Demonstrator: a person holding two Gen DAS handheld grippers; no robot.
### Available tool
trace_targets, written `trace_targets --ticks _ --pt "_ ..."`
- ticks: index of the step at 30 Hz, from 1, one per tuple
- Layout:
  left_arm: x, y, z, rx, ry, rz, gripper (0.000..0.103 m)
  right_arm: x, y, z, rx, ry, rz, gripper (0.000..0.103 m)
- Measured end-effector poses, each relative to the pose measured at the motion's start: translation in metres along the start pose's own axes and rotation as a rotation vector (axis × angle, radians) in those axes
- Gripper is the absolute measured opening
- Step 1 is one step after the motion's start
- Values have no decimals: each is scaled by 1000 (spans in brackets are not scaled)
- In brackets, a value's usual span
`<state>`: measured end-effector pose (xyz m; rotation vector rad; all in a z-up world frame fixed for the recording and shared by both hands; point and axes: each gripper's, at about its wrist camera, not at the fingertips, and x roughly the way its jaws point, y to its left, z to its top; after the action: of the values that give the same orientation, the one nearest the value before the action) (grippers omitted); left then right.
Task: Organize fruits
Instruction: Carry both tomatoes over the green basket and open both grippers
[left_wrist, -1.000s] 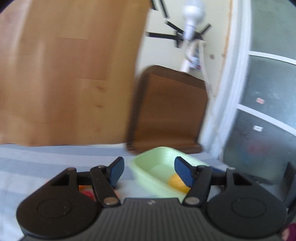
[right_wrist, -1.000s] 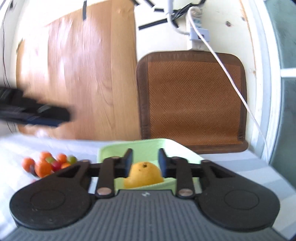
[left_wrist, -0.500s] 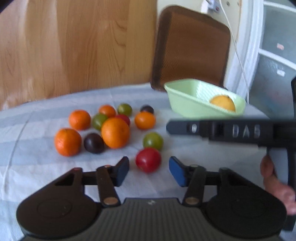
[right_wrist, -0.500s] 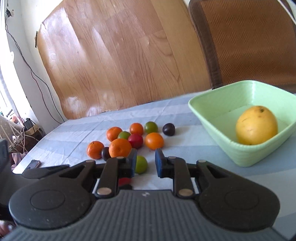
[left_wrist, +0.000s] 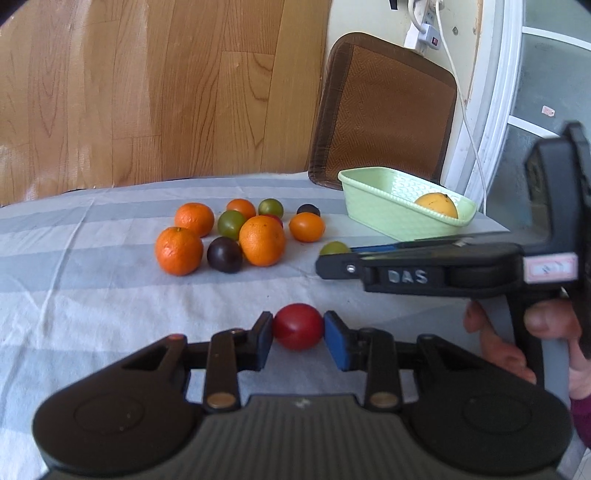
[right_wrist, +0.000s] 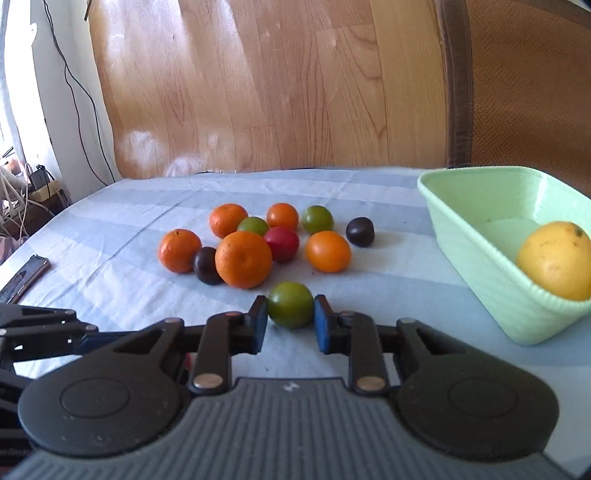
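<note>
The right gripper (left_wrist: 334, 254), seen side-on from the left wrist camera, bears raised letters "DAS"; a pink label further back on it is unreadable. The left gripper (left_wrist: 298, 332) has both blue pads touching a red fruit (left_wrist: 297, 326) on the cloth (left_wrist: 92, 295), clamped on it. The right gripper's pads sit against either side of a green fruit (right_wrist: 290, 304), which rests on the cloth just in front of the main pile.

Counted from the right wrist camera, the pile holds three oranges (right_wrist: 243, 259), two small orange fruits (right_wrist: 328, 251), two more green fruits (right_wrist: 317, 218), one more red fruit (right_wrist: 282, 243) and two dark fruits (right_wrist: 360, 231), mostly touching one another. Well to the right stands a pale green bin (right_wrist: 476, 254) with one yellow fruit (right_wrist: 556, 260) inside, against its near wall. A phone (right_wrist: 24, 275) lies at the cloth's left edge. A brown mat (left_wrist: 384, 110) leans on the wall behind the bin
</note>
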<state>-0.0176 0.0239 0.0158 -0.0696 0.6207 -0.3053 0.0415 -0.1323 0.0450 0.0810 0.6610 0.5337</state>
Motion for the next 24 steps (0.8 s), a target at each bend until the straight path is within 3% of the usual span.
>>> trace_targets --ticks 5,10,16,24 --pt "10 -8 24 -58 -17 -98 30 -48 -13 -5 -60 -181 -58 29" --pt "33 -48 73 -24 -56 -185 30 -84 -60 5 -59 -351 -268 29" --pt "88 -95 118 16 -78 -188 30 -77 -120 7 49 -346 -396 29" --pt "144 -109 117 -8 11 -143 31 -63 -138 4 93 -286 -413 31"
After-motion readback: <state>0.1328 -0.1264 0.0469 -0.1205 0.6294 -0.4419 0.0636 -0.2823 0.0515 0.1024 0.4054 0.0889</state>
